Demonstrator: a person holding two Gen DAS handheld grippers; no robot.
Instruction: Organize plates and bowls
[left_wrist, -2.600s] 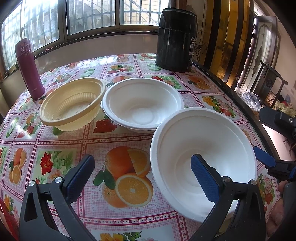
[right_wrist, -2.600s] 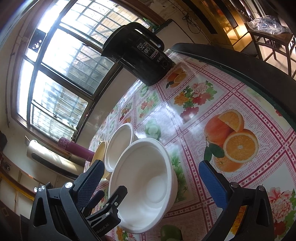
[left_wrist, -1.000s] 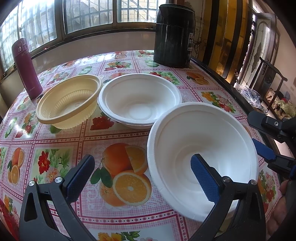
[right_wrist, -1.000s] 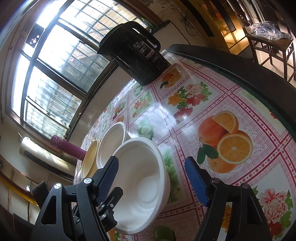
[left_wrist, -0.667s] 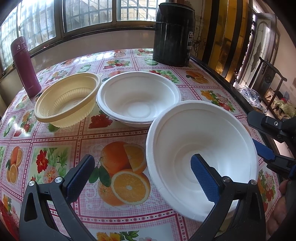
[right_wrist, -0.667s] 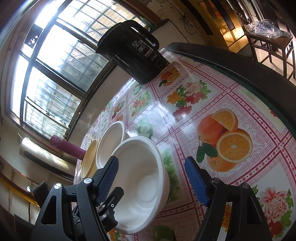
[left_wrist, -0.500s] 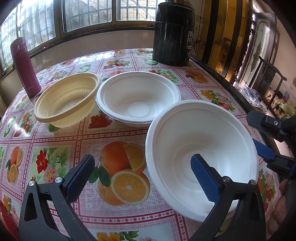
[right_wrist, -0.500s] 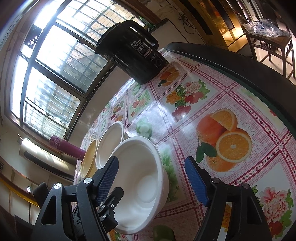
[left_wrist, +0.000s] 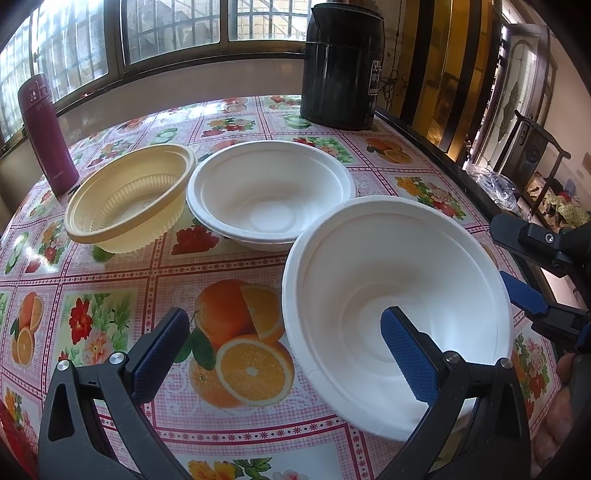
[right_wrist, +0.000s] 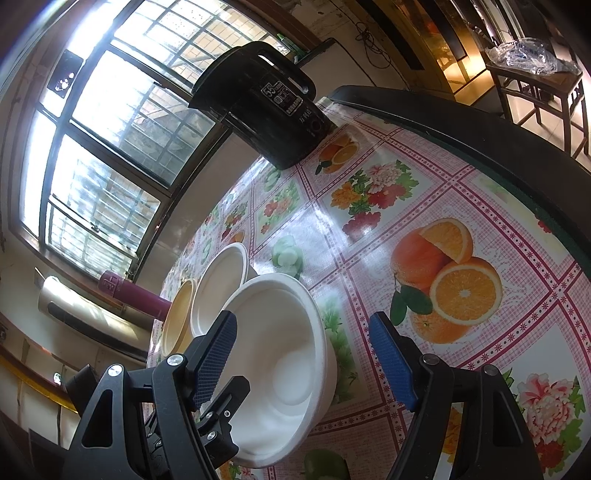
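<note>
A barred window (left_wrist: 173, 33) runs behind a round table (left_wrist: 110, 280) covered with an oilcloth printed in oranges, flowers and pink checks. At the far edge of the table stands a tall black appliance (left_wrist: 341, 62) (some white print on its side, too small to read). Nearest the cameras is a big white bowl (left_wrist: 399, 280), tilted up off the cloth at its near side. Behind it, touching or almost touching its rim, sits a second white bowl (left_wrist: 269, 195), which seems to be two nested together. To the left of that one is a ribbed yellow bowl (left_wrist: 129, 199), leaning with its right rim up against the white one. A maroon flask (left_wrist: 46, 134) stands upright near the window, well apart from the bowls.

The left gripper (left_wrist: 284, 343) stands wide: its right finger (left_wrist: 402, 350) is inside the near bowl and its left finger hangs over the orange print, outside the bowl, so the near rim lies between the two with neither pad pressing on it. The right gripper (right_wrist: 303, 350) is also spread wide, the far side of the same bowl between its fingers, the pads clear of it as far as can be seen. A bit of the person's hand (left_wrist: 557, 398) shows at the right edge.
</note>
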